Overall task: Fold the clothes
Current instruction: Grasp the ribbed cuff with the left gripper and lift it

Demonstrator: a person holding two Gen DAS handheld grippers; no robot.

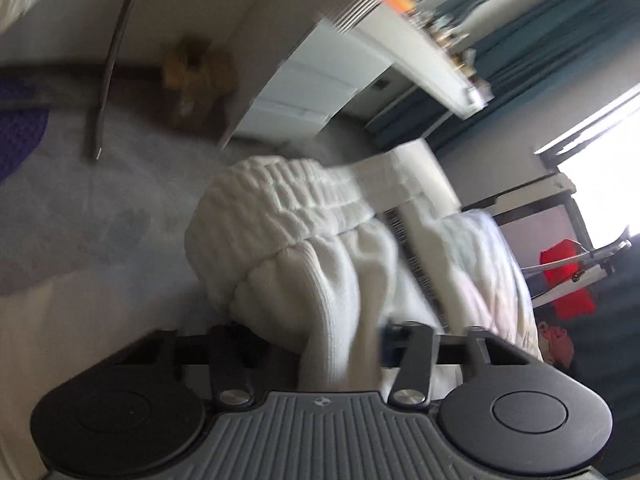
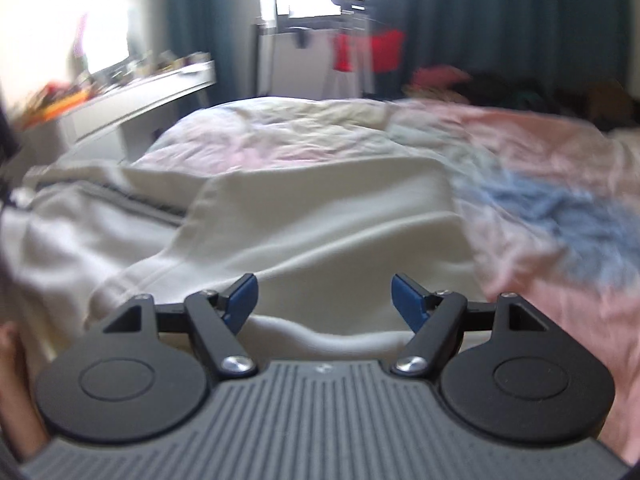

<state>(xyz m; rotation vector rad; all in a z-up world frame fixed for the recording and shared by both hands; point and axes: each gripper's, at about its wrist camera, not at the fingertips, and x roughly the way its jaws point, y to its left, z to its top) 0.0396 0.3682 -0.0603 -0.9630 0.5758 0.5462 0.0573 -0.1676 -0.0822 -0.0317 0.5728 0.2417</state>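
Bedroom setting: my landmark is the bed [image 2: 400, 136], spread with a rumpled pink, cream and blue quilt [image 2: 532, 184]. Beyond the bed's far end: teal curtains [image 2: 500, 20], a bright window, a red cloth [image 2: 384, 54] on a rack. Left of the bed: a white desk [image 2: 140, 92] with blurred clutter.

Item: white garment [image 2: 304, 220], cream-white, creased, a dark zip line along one panel, lying on the near part of the bed.

My right gripper [image 2: 323, 300] hangs just above it, blue pads [image 2: 406, 300] spread apart, nothing between them.

My left gripper [image 1: 340, 344] view is tilted and blurred; its fingers are pinched on the garment's ribbed elastic hem [image 1: 280, 200], which bunches up and blocks most of that view.
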